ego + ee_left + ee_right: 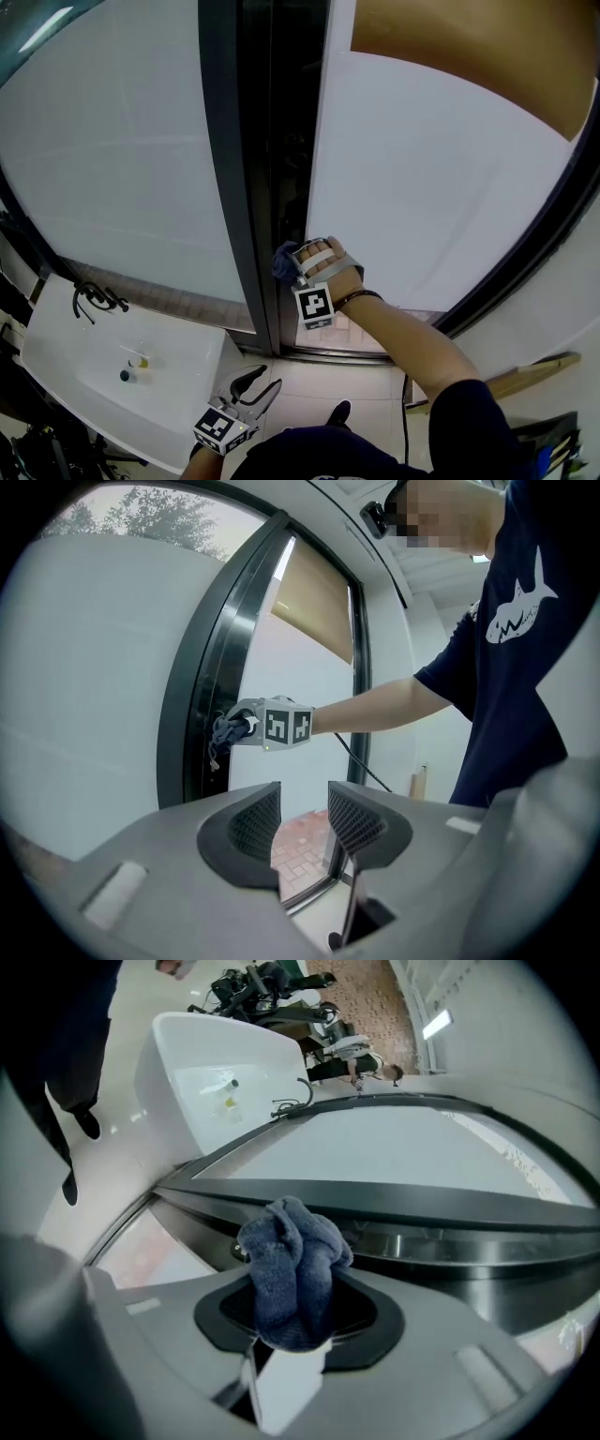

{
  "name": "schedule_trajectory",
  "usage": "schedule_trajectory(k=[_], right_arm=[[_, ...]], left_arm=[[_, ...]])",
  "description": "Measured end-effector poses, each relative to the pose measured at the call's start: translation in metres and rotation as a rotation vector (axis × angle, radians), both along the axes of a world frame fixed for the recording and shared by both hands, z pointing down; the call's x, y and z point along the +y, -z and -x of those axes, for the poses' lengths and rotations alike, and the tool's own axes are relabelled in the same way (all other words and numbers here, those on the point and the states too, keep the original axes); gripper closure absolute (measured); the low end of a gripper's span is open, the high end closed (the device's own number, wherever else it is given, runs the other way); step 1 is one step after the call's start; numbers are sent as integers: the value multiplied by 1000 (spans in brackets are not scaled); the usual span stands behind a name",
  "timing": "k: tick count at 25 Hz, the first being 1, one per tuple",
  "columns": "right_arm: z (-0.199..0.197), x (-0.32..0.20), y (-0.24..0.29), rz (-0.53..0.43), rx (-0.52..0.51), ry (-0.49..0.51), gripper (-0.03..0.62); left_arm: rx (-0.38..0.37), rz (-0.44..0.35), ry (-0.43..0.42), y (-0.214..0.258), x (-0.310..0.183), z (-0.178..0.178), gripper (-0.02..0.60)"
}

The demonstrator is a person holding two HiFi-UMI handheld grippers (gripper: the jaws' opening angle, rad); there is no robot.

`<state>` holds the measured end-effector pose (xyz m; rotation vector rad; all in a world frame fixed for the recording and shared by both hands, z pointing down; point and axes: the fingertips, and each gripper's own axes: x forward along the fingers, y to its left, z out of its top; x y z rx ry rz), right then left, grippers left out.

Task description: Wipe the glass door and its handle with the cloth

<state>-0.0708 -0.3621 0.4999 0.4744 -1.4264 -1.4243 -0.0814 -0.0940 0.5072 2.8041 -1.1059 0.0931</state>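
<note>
- cloth (295, 1274) is bunched in the right gripper (298, 1321), jaws pinching it so a wad sticks out past the tips as the wiping pad
- wad is pressed low on the edge of the dark door frame (234, 187), just beside the frosted glass door (441, 187)
- steel strip (469, 1246) runs right behind the wad; probably the handle zone, can't confirm
- left gripper (305, 822) hangs low, well apart from the door, jaws spread with nothing between them; likely parked out of the way
- room: lots of open glass above and to the right for strokes
- bottom rail (323, 353) is near below, so little downward travel
- white table (103, 366) on the left is away from the right arm's path
</note>
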Motion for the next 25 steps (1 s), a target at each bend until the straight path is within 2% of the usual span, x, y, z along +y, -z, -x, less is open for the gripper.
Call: schedule_trajectory(k=[10,15,19,21,22,25], right_arm=[[-67,3,-3,9,10,-45,448],[-90,2,-3,32,-26,-99,448],[-112,-2,-3,61,-86,-179,448],[-128,-5,-5,99,-172,-238,448],[-133,-4,-6,147,-258,-269,448],[-134,4,-16,375,-578,-356,448]], left_arm=[[3,1,-43,6,-5,-13,430],[-9,-7,-50,1,-5,-13,430],[-6,-1,-49,1,-5,-12,430],[-7,1,-46,1,-5,-11,430],[-9,1,-45,0,-5,-10,430],[-12,4,-47,-1,-5,-10,430]])
